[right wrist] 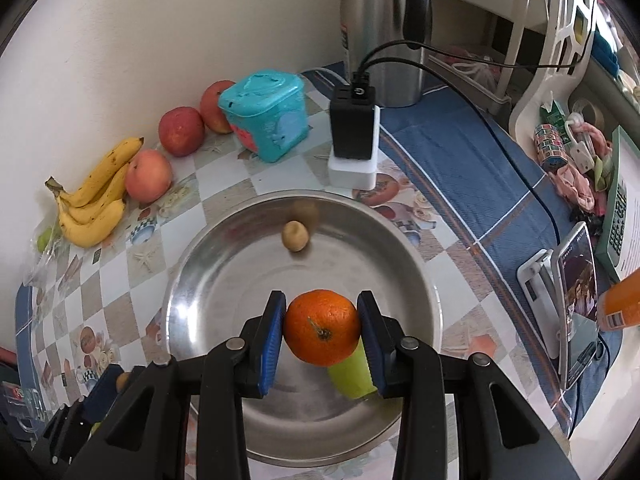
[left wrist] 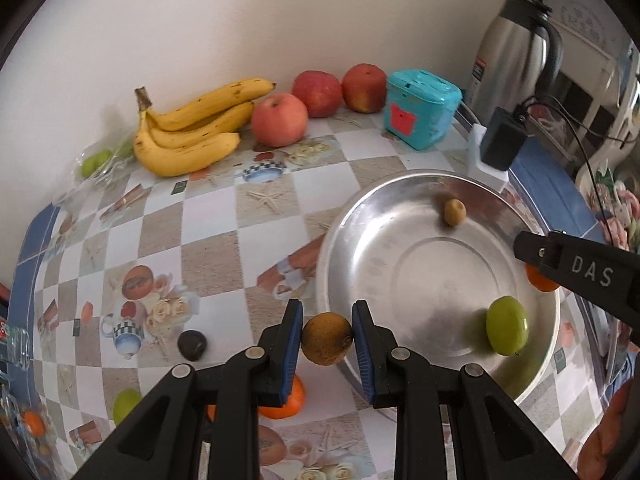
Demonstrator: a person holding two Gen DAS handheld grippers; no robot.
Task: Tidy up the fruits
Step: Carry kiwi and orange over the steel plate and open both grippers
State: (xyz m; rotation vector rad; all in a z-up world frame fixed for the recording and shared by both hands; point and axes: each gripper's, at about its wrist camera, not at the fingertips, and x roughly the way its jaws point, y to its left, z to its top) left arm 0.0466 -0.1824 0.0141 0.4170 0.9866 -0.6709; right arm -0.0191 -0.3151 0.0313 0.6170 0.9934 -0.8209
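Left wrist view: left gripper (left wrist: 327, 339) fingers clamp a brown fruit (left wrist: 327, 338) beside the steel basin (left wrist: 400, 192). Right gripper (right wrist: 322, 328) fingers clamp an orange (right wrist: 322, 327) over it.

The left gripper (left wrist: 327, 338) pinches a brownish round fruit (left wrist: 327, 338) at the near rim of a steel bowl (left wrist: 360, 248), which holds a green fruit (left wrist: 507, 328) to its right and a small brown fruit (left wrist: 455, 212) beyond.

The left gripper (left wrist: 327, 336) points steeply down at the rim of the pan (left wrist: 332, 248), pads pinching a brown fruit (left wrist: 327, 338). The right gripper (right wrist: 322, 328) hangs over the pan, clamping an orange (right wrist: 322, 327).
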